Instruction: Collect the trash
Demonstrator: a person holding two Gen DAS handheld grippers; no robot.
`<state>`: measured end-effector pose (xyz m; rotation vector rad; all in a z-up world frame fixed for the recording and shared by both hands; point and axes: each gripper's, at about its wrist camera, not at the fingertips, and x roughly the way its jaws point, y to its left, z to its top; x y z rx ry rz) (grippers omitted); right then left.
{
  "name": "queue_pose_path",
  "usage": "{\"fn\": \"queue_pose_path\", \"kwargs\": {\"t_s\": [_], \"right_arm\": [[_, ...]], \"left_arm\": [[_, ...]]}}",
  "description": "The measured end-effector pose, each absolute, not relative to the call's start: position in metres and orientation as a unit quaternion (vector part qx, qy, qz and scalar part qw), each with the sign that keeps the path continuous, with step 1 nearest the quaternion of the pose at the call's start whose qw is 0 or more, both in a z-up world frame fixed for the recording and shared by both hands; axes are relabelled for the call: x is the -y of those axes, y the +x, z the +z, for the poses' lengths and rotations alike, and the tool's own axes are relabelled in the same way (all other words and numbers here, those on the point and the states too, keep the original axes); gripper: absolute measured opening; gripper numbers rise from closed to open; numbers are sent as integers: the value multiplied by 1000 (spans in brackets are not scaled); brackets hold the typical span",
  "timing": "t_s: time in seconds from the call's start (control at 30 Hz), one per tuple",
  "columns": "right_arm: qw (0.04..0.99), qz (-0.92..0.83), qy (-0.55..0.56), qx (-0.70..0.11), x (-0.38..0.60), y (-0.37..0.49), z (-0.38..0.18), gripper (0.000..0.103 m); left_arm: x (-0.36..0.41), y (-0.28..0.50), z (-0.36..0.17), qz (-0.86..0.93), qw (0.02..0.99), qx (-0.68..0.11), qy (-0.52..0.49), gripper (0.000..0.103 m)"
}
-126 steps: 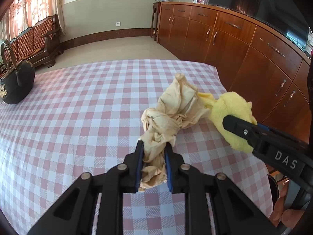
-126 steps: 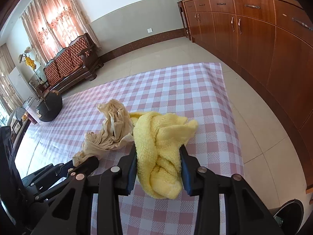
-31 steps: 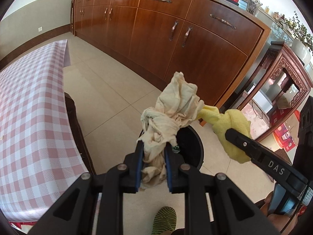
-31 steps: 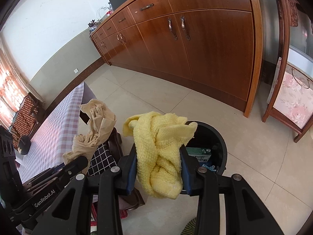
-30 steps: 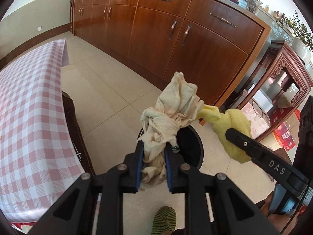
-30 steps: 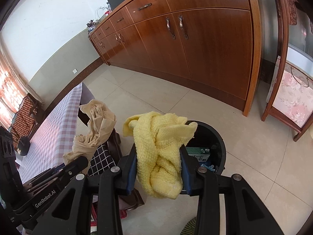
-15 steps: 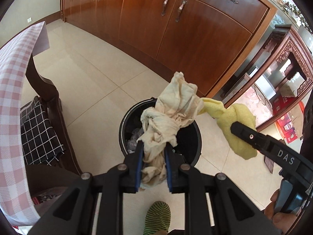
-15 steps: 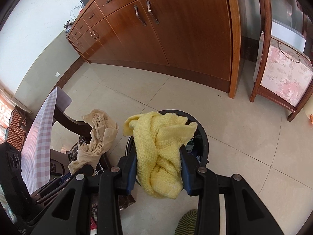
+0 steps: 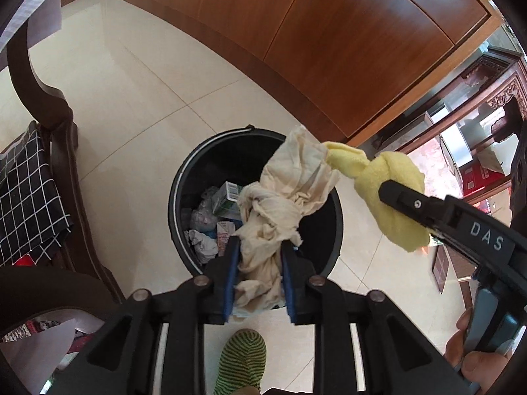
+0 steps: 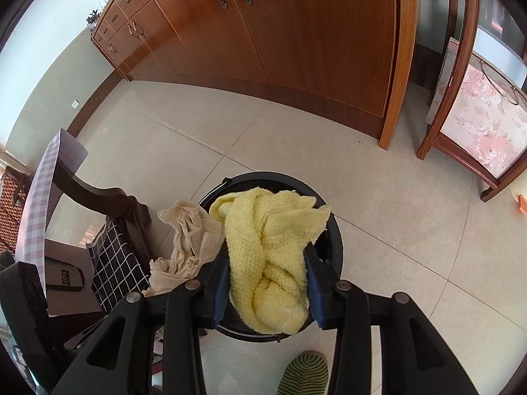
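- Left gripper [image 9: 257, 275]: jaws opening, the crumpled beige cloth [image 9: 286, 197] between the blue pads and touching both, directly above the black trash bin [image 9: 184, 177].
- Right gripper [image 10: 266, 284]: jaws opening, the yellow towel [image 10: 266, 250] bunched between them over the same bin.
- Bin contents: cartons and crumpled wrappers.
- Striped slipper [image 9: 242, 358] beside the bin.
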<state>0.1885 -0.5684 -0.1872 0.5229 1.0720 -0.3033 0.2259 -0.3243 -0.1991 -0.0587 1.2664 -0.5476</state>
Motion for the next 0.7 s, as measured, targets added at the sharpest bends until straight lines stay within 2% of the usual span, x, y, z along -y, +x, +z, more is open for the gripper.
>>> {"fn": "queue_pose_path", "kwargs": {"t_s": [0.07,0.17,0.27,0.7], "right_arm": [[814,-142,242,-509,570,199,-192,44],[810,-139,235,-520,572,215,-200,45],[806,-135,221,-532,570,230,-207,69],[816,-148,212,-516,567,216,-192,70]], "left_arm": [[325,231,-206,-250,765,-593,-38,38],[324,238,-215,-241,754,-608,-56,72],[318,241,-215,-228,760,-605,-58,74],[314,225,-165,-219,815,-536,7,74]]}}
